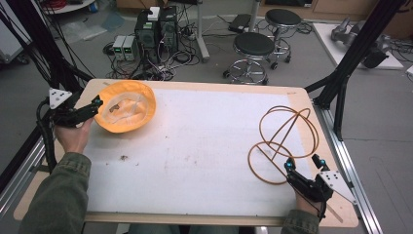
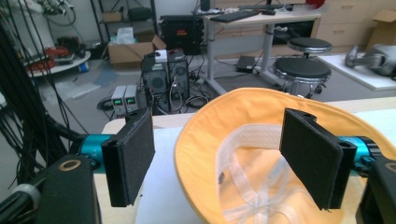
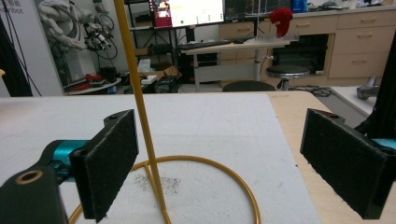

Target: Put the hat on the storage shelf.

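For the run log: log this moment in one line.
left tongs: open at hat rim | right tongs: open by wire stand

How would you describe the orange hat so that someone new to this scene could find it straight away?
Start at the white mat covering the table, then go to its far left corner by the left tongs. The hat lies there upside down, pale lining showing: soft fabric, unlike the bare wire stand on the right.

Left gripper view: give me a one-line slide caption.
Open left gripper with its fingers straddling the near brim of an upturned orange hat, white lining showing.
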A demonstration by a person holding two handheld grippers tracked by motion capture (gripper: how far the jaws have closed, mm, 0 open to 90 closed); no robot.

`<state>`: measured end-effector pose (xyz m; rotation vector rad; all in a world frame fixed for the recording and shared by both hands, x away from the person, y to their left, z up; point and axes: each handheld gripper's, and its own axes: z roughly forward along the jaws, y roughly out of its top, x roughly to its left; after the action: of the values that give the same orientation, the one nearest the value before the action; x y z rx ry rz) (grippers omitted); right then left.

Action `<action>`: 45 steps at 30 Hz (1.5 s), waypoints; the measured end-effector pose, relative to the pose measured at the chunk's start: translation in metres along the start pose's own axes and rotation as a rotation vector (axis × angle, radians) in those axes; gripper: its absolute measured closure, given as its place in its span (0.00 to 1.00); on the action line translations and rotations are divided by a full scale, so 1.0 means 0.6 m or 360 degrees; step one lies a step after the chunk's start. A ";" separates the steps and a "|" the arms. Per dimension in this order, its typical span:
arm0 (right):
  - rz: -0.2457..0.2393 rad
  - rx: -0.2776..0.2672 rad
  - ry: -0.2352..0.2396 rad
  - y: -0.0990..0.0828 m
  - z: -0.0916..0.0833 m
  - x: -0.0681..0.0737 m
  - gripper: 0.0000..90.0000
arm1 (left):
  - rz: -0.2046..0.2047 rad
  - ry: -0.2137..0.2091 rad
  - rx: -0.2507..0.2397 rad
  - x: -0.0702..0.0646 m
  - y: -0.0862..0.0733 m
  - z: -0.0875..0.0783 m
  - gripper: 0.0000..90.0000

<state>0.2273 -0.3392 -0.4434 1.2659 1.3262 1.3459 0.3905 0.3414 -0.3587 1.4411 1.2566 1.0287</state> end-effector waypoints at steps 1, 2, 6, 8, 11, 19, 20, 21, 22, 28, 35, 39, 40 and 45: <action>0.0005 -0.0002 0.0001 0.000 0.000 0.000 0.11 | -0.0002 0.0003 0.0014 0.003 0.001 0.004 0.30; 0.0004 0.0000 0.0002 0.000 -0.001 0.000 0.11 | 0.0000 0.0000 0.0023 0.005 0.001 0.009 0.29; -0.0003 0.0001 0.0007 -0.001 0.001 0.000 0.11 | 0.0049 -0.0025 0.0137 0.012 -0.001 0.034 0.28; -0.0008 0.0007 0.0009 -0.001 0.002 0.001 0.11 | 0.0049 -0.0032 0.0165 0.015 -0.004 0.045 0.28; -0.0009 0.0008 0.0009 -0.001 0.002 0.000 0.11 | 0.0031 -0.0029 0.0186 0.020 -0.004 0.057 0.28; -0.0012 0.0010 0.0018 -0.003 0.003 -0.001 0.11 | -0.0056 -0.0016 0.0283 0.040 -0.006 0.083 0.28; -0.0014 0.0016 0.0020 -0.003 0.003 -0.001 0.11 | -0.0090 -0.0021 0.0289 0.043 -0.007 0.086 0.28; -0.0015 0.0018 0.0019 -0.004 0.004 -0.001 0.11 | -0.0111 -0.0021 0.0290 0.044 -0.008 0.088 0.28; -0.0020 0.0023 0.0020 -0.004 0.004 -0.002 0.11 | -0.0150 -0.0029 0.0298 0.046 -0.010 0.090 0.28; -0.0014 0.0020 0.0020 -0.004 0.003 -0.001 0.11 | -0.0202 -0.0027 0.0352 0.049 -0.017 0.098 0.30; -0.0010 0.0019 0.0016 -0.004 0.003 -0.001 0.11 | -0.0290 -0.0118 0.0402 0.050 -0.024 0.104 0.33; -0.0016 0.0010 0.0013 -0.003 0.002 -0.001 0.11 | -0.0339 -0.0156 0.0463 0.053 -0.030 0.109 0.37; -0.0019 0.0005 0.0005 -0.003 0.002 -0.001 0.11 | -0.0339 -0.0156 0.0463 0.053 -0.030 0.109 0.38; -0.0020 -0.0050 -0.0026 0.000 -0.004 -0.001 0.11 | -0.0314 -0.0239 0.0494 0.051 -0.034 0.109 0.56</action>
<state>0.2248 -0.3403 -0.4431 1.2432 1.2950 1.3398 0.4536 0.3650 -0.3919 1.5571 1.4600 0.6004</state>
